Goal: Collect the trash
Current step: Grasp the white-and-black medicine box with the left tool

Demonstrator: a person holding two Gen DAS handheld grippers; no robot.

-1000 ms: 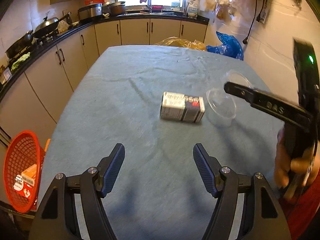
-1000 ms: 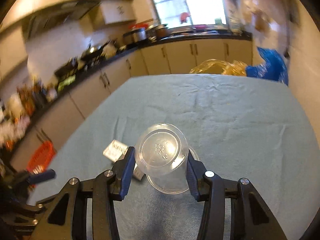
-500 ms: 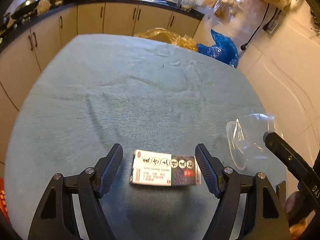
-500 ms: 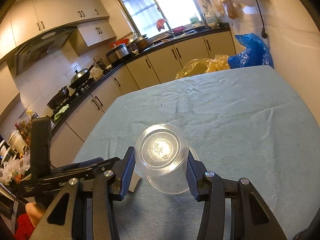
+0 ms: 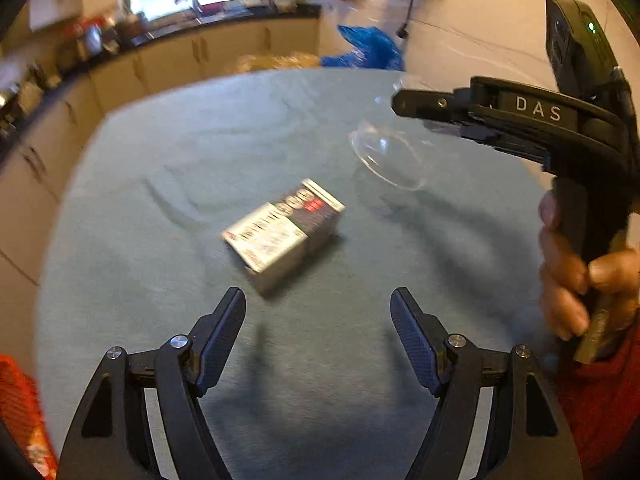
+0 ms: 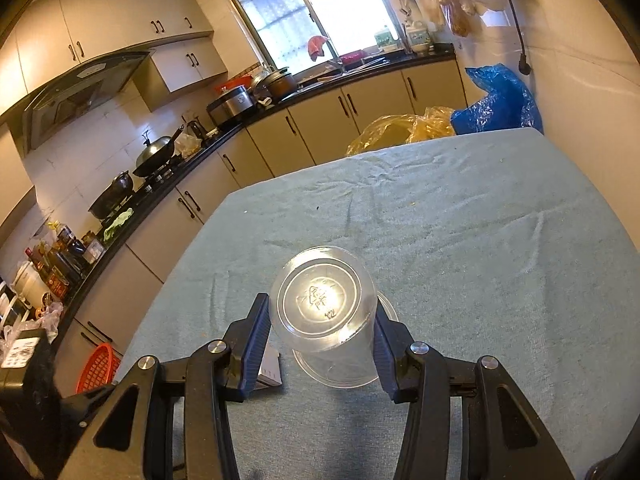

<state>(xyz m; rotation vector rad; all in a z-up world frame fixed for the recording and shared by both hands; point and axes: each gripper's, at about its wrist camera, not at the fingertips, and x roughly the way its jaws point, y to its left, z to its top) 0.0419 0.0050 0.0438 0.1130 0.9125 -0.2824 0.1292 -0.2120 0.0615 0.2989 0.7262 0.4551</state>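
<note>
Bare cloth (image 5: 152, 208) (wide) left of carton (image 5: 284, 236)

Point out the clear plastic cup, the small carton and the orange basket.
clear plastic cup (image 6: 323, 304), right wrist view, on its upturned base.
small carton (image 5: 280, 232), left wrist view, on its printed top face.
orange basket (image 6: 98, 368), right wrist view, on its mesh wall.

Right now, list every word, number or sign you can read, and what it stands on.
"DAS": on the right tool's black arm.
"12", beside a recycling triangle: moulded in the clear plastic cup's base.
Printing on the small carton: too blurred to read.
</note>
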